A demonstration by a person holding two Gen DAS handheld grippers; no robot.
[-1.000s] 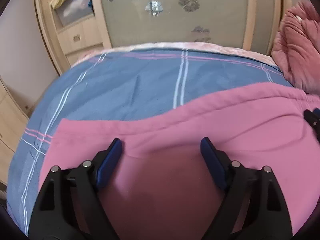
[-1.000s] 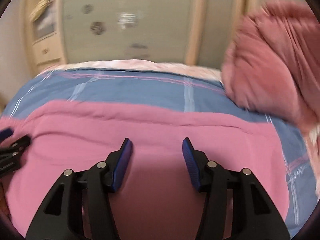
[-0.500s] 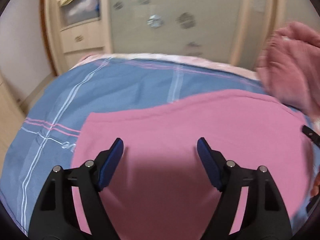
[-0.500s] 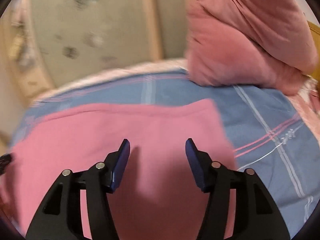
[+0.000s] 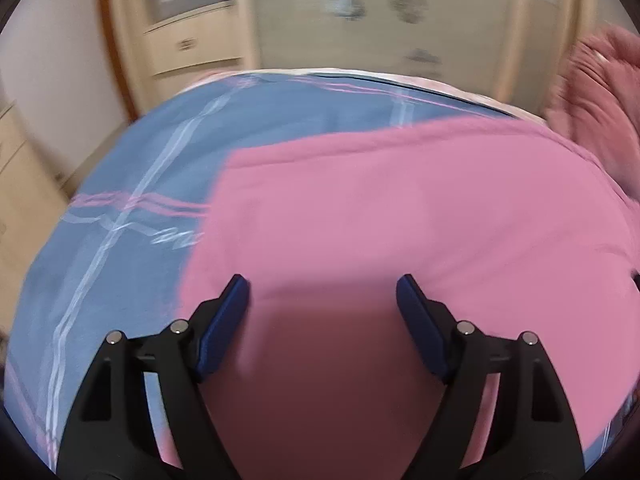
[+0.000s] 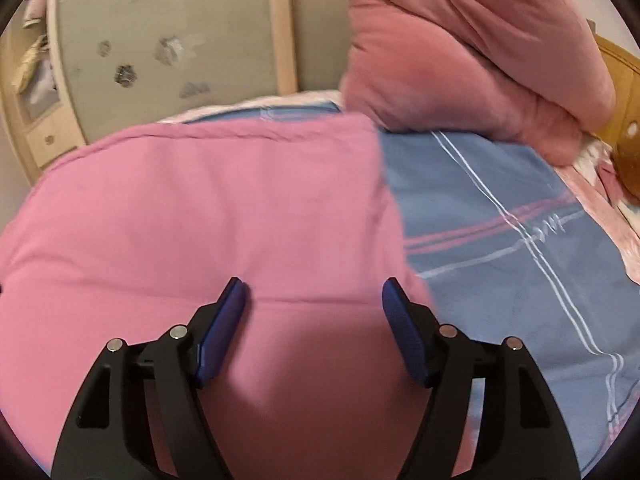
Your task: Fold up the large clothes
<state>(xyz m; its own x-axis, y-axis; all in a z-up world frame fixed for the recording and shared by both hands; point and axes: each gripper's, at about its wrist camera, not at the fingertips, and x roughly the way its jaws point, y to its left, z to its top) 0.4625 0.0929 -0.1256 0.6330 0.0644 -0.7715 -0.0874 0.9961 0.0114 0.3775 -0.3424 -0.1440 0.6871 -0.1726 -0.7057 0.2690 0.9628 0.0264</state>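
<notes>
While the pink garment is spread flat on the blue plaid bed (dusty-pink bedding heaped behind), left tool and right tool are held wide apart above it, nothing gripped.

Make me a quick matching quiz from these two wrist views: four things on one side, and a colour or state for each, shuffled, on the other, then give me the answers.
Things:
1. garment
2. bedsheet
3. pillow
4. left tongs

Descriptions:
A. blue with white and pink stripes
B. open, holding nothing
C. dusty rose, bulky, by the bed's far edge
D. bright pink, spread flat on the bed

Pairs: 1-D, 2-A, 3-C, 4-B
</notes>
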